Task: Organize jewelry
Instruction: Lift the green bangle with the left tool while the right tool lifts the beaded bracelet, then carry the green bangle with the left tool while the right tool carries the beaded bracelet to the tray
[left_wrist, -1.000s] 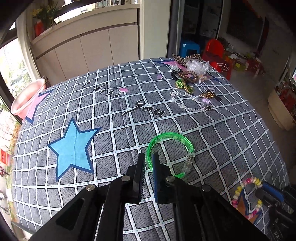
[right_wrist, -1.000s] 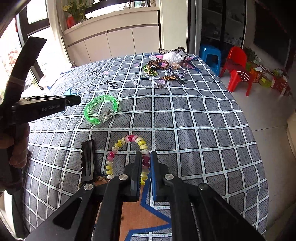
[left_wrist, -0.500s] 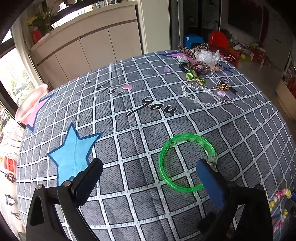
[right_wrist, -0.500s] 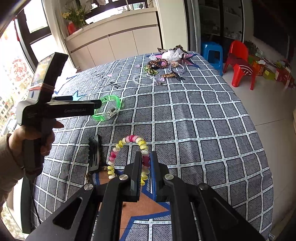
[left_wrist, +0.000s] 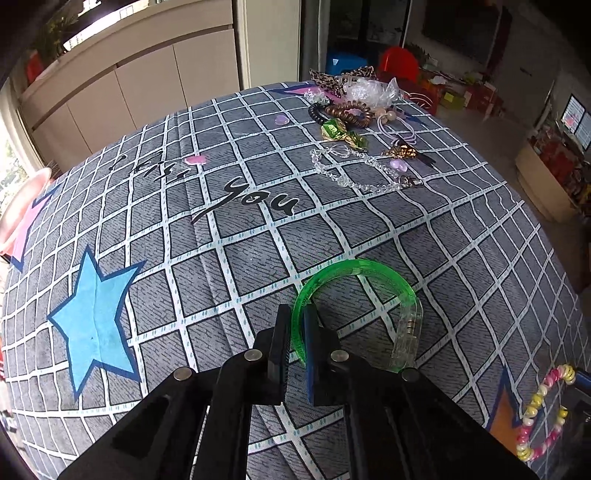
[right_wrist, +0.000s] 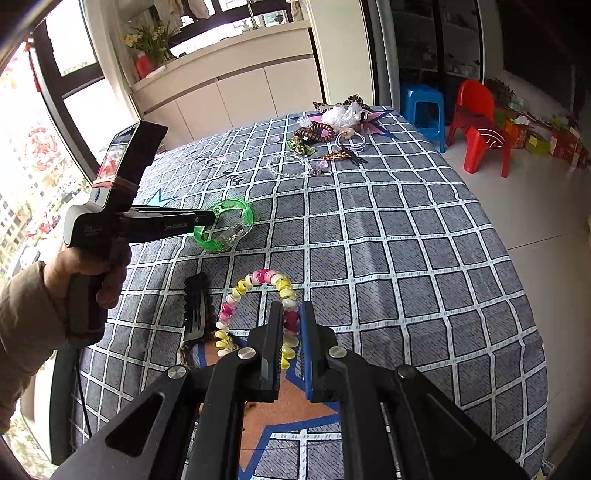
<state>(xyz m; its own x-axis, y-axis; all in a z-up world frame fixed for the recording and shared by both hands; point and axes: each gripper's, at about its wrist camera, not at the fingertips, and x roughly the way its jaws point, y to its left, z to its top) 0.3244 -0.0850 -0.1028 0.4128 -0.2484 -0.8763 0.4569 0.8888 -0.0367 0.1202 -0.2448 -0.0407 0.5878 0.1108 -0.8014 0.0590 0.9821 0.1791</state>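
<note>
Checked cloth lies bare across the table (left_wrist: 258, 236) middle and along its right edge. Your left gripper (left_wrist: 297, 325) has just closed; its fingers clamp the translucent green bangle (left_wrist: 369, 273) near the centre. Your right gripper (right_wrist: 291, 321) pinches the pink-and-yellow bead bracelet (right_wrist: 258, 280) by the near edge, beside a black hair clip (right_wrist: 195, 310).

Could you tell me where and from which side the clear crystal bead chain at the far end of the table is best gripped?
Probably on the straight run of the clear bead chain before its metal clasp, coming from above. It lies flat on the checked cloth, and that stretch stands clear of the green foil piece and gold clip.
</note>
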